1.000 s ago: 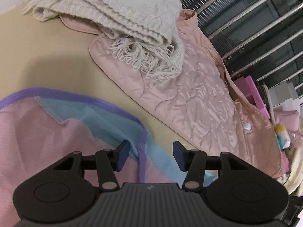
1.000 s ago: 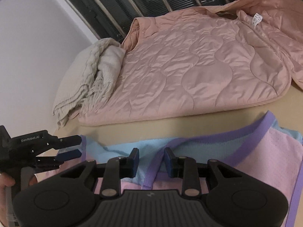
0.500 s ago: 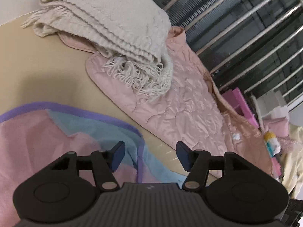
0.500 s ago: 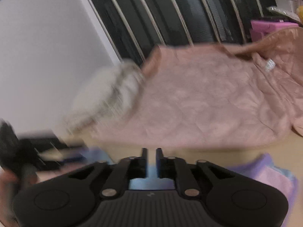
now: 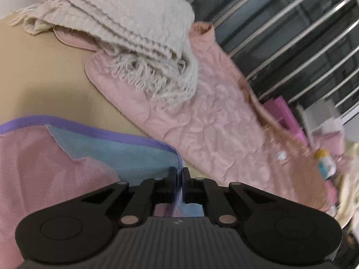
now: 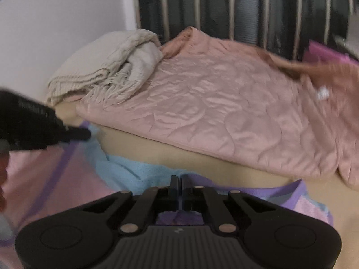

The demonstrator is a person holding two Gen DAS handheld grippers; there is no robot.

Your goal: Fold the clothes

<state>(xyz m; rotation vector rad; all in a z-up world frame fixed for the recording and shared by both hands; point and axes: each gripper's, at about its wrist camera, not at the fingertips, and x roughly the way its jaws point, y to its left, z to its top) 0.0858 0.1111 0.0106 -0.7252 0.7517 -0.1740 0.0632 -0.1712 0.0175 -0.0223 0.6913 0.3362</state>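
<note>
A pink mesh garment (image 5: 44,168) with a light-blue panel and purple trim lies on the tan table (image 5: 44,78). My left gripper (image 5: 179,172) is at the garment's purple-trimmed corner; its jaws are closing, and the pads pinch the hem between them. In the right wrist view the same garment (image 6: 134,174) bunches up in front of my right gripper (image 6: 179,180), whose jaws are closing with the blue and purple edge pressed between them. The left gripper (image 6: 85,134) shows there at the left, blurred, gripping the garment's far corner.
A quilted pink jacket (image 5: 213,134) (image 6: 224,112) lies spread behind the garment. On its far end sits a folded cream knitted scarf (image 5: 123,22) (image 6: 107,67) with fringe. Metal bars (image 5: 291,33) stand beyond the table, with pink boxes (image 5: 285,112) and other clutter at the right.
Both grippers went from open jaws to jaws pinched on the garment's edge. The right gripper rolled and shifted, and the blue edge now bunches up before it.
</note>
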